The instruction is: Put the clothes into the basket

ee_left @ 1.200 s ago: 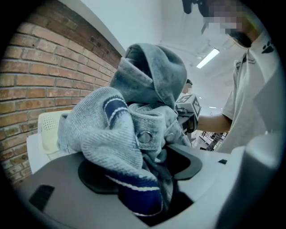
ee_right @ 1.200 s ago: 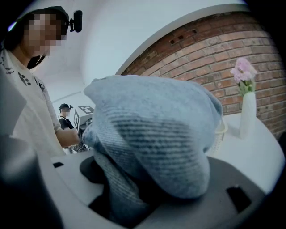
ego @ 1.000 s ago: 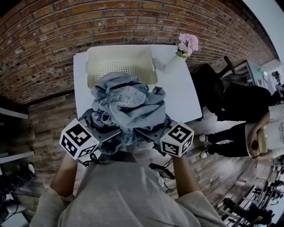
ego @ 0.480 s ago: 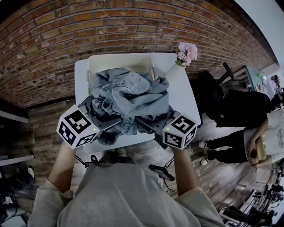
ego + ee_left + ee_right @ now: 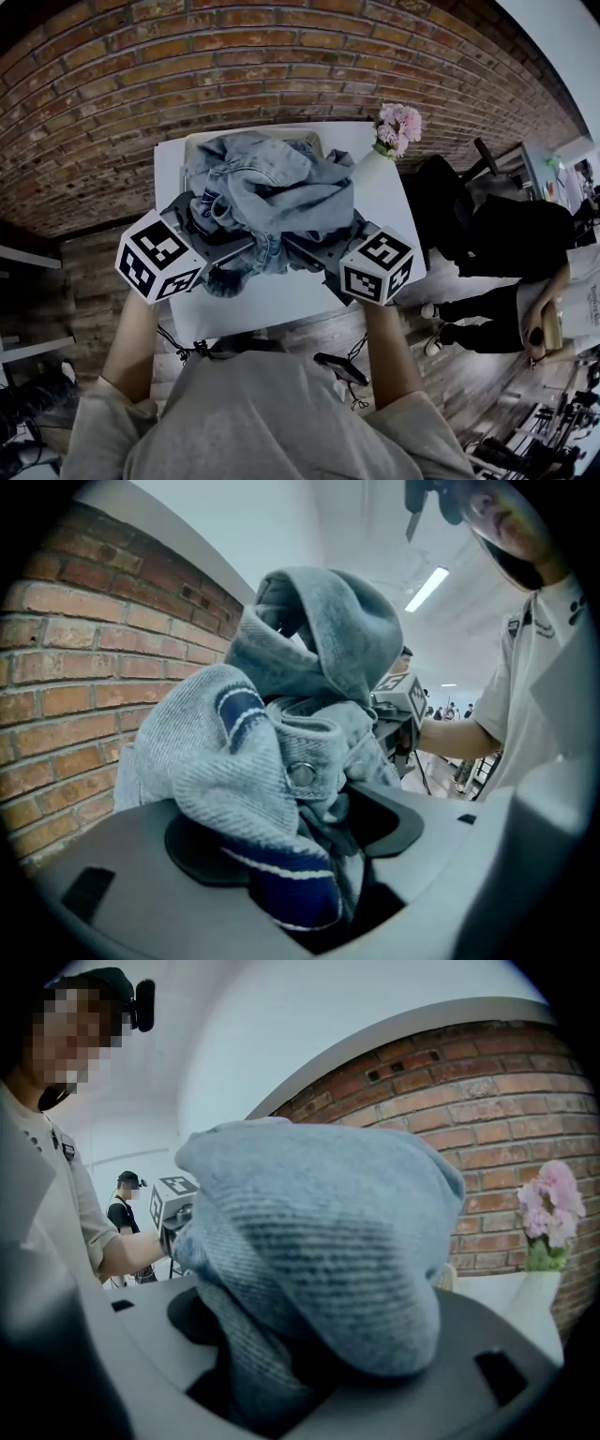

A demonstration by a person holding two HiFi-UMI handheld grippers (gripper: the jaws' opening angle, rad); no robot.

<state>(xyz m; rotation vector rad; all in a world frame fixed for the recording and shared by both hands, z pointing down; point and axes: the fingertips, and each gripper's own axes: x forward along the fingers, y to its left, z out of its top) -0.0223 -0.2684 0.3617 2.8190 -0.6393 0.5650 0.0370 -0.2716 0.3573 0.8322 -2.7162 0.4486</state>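
With our left gripper (image 5: 302, 857) and right gripper (image 5: 281, 1354) each clamped on the bundled denim clothes (image 5: 272, 192), held above the white table (image 5: 281, 302), we should centre the bundle over the cream basket (image 5: 315, 142) beyond, then release both together.

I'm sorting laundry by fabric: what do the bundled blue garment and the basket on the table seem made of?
The denim garment looks like washed blue cotton denim, matte: twill ribs, a metal snap and navy striped knit trim show. The basket seems smooth cream plastic, though it is mostly covered.
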